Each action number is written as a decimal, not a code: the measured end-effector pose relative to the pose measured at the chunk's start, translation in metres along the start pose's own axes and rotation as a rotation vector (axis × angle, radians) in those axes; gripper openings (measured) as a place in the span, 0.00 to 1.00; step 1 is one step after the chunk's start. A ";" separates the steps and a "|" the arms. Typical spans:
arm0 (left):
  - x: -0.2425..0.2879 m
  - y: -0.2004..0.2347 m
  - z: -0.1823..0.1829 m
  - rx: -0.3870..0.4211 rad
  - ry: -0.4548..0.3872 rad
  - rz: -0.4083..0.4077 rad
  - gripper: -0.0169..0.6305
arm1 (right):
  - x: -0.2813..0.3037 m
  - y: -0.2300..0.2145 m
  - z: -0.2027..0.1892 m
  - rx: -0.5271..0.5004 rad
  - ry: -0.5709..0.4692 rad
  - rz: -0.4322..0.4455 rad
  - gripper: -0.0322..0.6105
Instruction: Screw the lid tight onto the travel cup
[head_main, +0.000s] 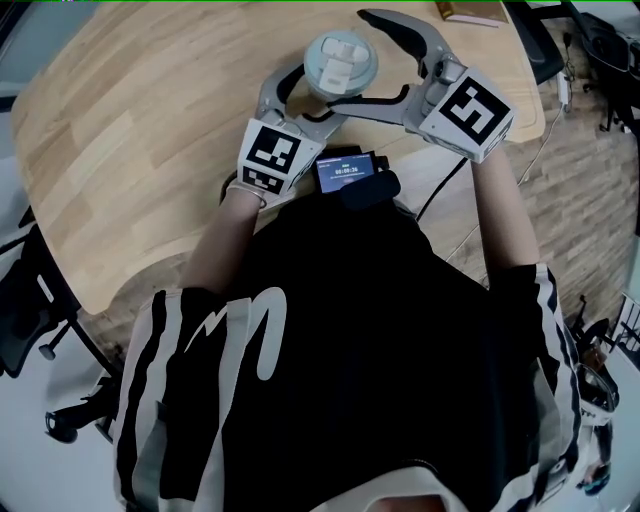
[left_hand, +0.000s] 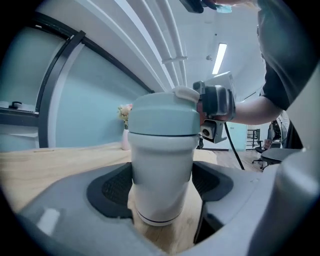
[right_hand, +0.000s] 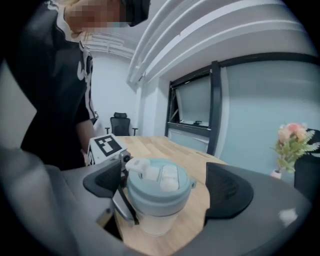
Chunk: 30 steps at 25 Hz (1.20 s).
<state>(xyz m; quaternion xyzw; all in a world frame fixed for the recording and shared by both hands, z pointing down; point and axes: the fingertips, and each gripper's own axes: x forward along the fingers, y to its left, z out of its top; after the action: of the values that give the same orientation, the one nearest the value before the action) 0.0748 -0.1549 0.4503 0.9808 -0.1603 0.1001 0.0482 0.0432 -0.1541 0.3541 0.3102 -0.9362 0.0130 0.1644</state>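
A white travel cup (left_hand: 161, 170) with a pale blue lid (head_main: 340, 62) stands upright on the wooden table (head_main: 150, 130). My left gripper (left_hand: 162, 192) is shut on the cup's body, with a dark pad pressed to each side. In the head view the left gripper (head_main: 318, 92) reaches the cup from the near left. My right gripper (right_hand: 162, 190) is open around the lid (right_hand: 160, 187); its right pad (right_hand: 227, 192) stands clear of the rim. Seen from above, the right gripper (head_main: 350, 60) comes in from the right, one finger beyond the cup and one in front.
A small device with a lit screen (head_main: 345, 170) sits at the person's chest near the table's front edge. A vase of flowers (right_hand: 292, 145) stands at the far side of the table. A flat object (head_main: 470, 12) lies at the far right edge. Office chairs (head_main: 25, 330) stand on the floor at left.
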 end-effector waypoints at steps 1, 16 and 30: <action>0.000 0.000 0.000 0.000 0.000 -0.001 0.62 | 0.000 0.002 -0.002 -0.012 0.021 0.057 0.84; 0.000 -0.001 -0.001 -0.001 -0.003 -0.009 0.62 | 0.023 0.005 -0.017 0.030 0.014 0.326 0.84; -0.001 0.000 -0.002 -0.002 -0.002 -0.003 0.62 | 0.024 -0.004 -0.018 0.075 -0.030 0.070 0.84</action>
<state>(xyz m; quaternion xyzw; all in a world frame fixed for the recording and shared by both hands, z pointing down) 0.0734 -0.1547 0.4521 0.9811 -0.1591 0.0987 0.0490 0.0332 -0.1690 0.3785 0.2835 -0.9477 0.0493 0.1381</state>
